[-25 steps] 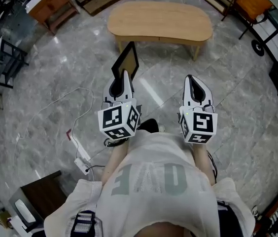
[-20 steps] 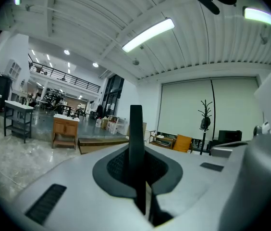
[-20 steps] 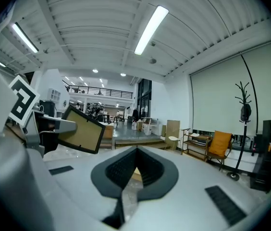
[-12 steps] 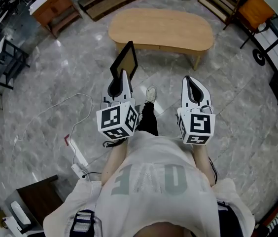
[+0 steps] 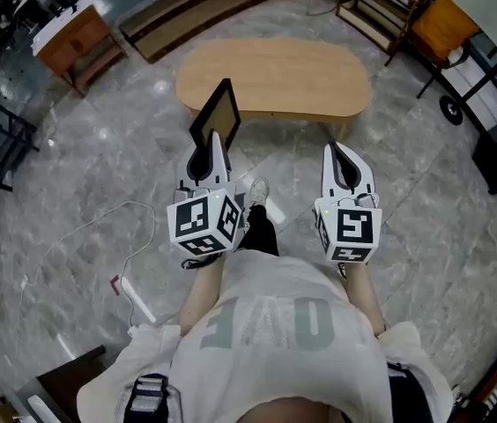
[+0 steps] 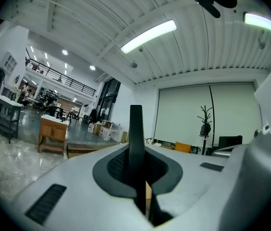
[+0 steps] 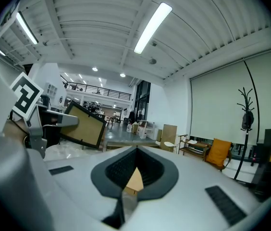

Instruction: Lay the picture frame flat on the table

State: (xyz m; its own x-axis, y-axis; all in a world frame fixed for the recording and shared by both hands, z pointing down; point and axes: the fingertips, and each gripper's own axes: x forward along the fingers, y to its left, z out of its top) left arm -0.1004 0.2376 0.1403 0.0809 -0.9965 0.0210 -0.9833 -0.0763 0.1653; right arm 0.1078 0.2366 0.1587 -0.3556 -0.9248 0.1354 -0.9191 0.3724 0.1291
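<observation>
The picture frame (image 5: 216, 113), black-edged with a brown panel, stands upright in the air above the marble floor, just short of the oval wooden table (image 5: 275, 73). My left gripper (image 5: 212, 139) is shut on its lower edge. In the left gripper view the frame (image 6: 136, 129) shows edge-on between the jaws. My right gripper (image 5: 337, 151) hovers level with the left one, shut, with nothing in it. In the right gripper view the frame (image 7: 84, 124) shows at the left, tilted, and the table (image 7: 135, 182) shows through the gap behind the jaws.
A wooden cabinet (image 5: 68, 38) stands at the far left and a black rack (image 5: 2, 130) at the left edge. A white cable and power strip (image 5: 129, 293) lie on the floor. An orange chair (image 5: 438, 20) is far right. The person's foot (image 5: 255, 192) is between the grippers.
The person has stepped forward, so the table is closer to both grippers. The left gripper still holds the frame upright. The right gripper keeps its place beside it.
</observation>
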